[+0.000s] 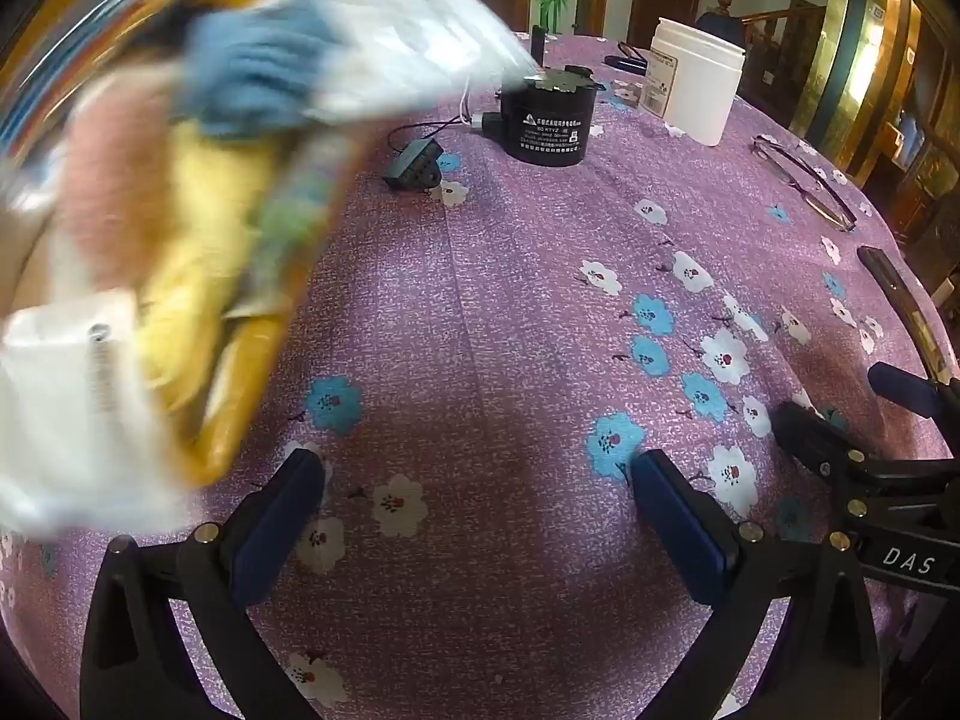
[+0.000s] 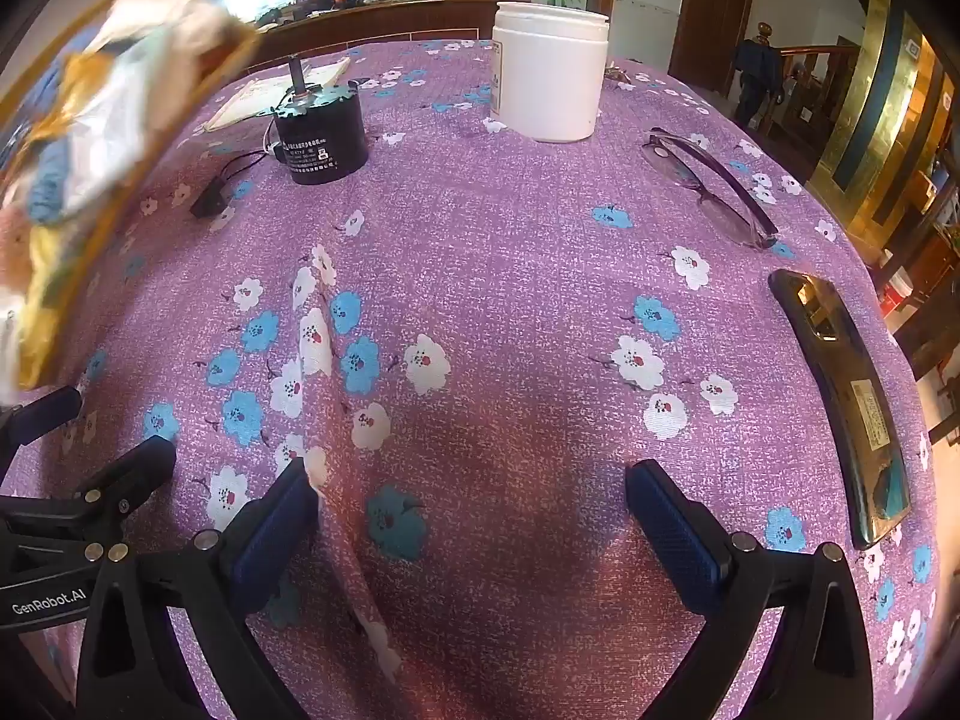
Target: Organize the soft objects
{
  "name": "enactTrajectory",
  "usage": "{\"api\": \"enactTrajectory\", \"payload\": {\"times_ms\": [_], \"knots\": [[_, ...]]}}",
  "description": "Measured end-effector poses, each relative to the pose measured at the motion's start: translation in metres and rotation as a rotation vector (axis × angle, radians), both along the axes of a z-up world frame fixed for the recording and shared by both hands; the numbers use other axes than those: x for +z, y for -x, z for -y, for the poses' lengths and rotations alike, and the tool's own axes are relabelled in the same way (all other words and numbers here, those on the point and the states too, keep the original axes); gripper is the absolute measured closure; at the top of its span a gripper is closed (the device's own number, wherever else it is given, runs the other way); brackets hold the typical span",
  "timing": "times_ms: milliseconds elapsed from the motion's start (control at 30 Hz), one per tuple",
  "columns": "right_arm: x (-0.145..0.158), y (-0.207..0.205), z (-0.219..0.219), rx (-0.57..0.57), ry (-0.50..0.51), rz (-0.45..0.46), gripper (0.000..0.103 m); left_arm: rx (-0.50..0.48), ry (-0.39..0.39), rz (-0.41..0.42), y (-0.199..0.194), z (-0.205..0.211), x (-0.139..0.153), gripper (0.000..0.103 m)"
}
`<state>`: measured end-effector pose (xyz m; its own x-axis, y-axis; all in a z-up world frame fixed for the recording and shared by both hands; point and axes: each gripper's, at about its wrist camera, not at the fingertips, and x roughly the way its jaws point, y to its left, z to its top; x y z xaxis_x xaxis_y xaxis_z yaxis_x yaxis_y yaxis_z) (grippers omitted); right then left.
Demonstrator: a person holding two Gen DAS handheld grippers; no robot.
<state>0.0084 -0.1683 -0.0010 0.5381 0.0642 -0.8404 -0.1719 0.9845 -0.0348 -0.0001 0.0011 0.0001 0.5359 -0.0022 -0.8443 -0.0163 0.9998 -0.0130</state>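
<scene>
The left gripper [image 1: 474, 474] is spread wide with nothing between its blue pads, hovering above the purple flowered tablecloth [image 1: 510, 312] that covers the tabletop. The right gripper [image 2: 471, 483] is likewise spread wide and empty over the same cloth.

Taking the black motor [image 1: 549, 117] as the landmark: the bundle of soft objects [image 1: 198, 192] is a blurred heap of yellow, blue, pink and white fabrics, seemingly inside a clear plastic bag, to the left of the motor and nearer the cameras; it fills the left side of the left wrist view. Whether it rests on the cloth or is in the air cannot be told through the blur. In the right wrist view the same bundle [image 2: 90, 138] sits at the far left edge.

A white plastic jar [image 2: 549, 72] stands upright to the right of the motor, slightly further back. A small black plug [image 2: 210, 199] on a thin wire lies just left of the motor. A pair of eyeglasses [image 2: 708, 186] lies well to the right of the motor, past the jar, and a long dark remote-like object [image 2: 840, 396] lies nearer still on that right side.
</scene>
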Motion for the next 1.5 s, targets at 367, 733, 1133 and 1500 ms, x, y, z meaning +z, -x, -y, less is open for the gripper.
{"api": "enactTrajectory", "payload": {"times_ms": [367, 733, 1133, 1500], "knots": [[-0.0001, -0.0007, 0.0002, 0.000, 0.000, -0.002, 0.001, 0.000, -0.012, -0.002, 0.0000, 0.0001, 0.0002, 0.000], [0.0000, -0.0005, 0.0015, 0.000, -0.001, -0.002, 0.001, 0.000, -0.013, -0.002, 0.0014, 0.0002, 0.0005, 0.000], [-0.0005, -0.0009, 0.0011, 0.000, 0.000, -0.003, 0.001, 0.000, -0.013, -0.002, 0.0024, -0.0013, 0.0009, 0.000], [-0.0003, -0.0007, 0.0022, 0.000, 0.000, -0.003, 0.001, 0.000, -0.012, -0.002, 0.0025, -0.0017, 0.0007, 0.000]]}}
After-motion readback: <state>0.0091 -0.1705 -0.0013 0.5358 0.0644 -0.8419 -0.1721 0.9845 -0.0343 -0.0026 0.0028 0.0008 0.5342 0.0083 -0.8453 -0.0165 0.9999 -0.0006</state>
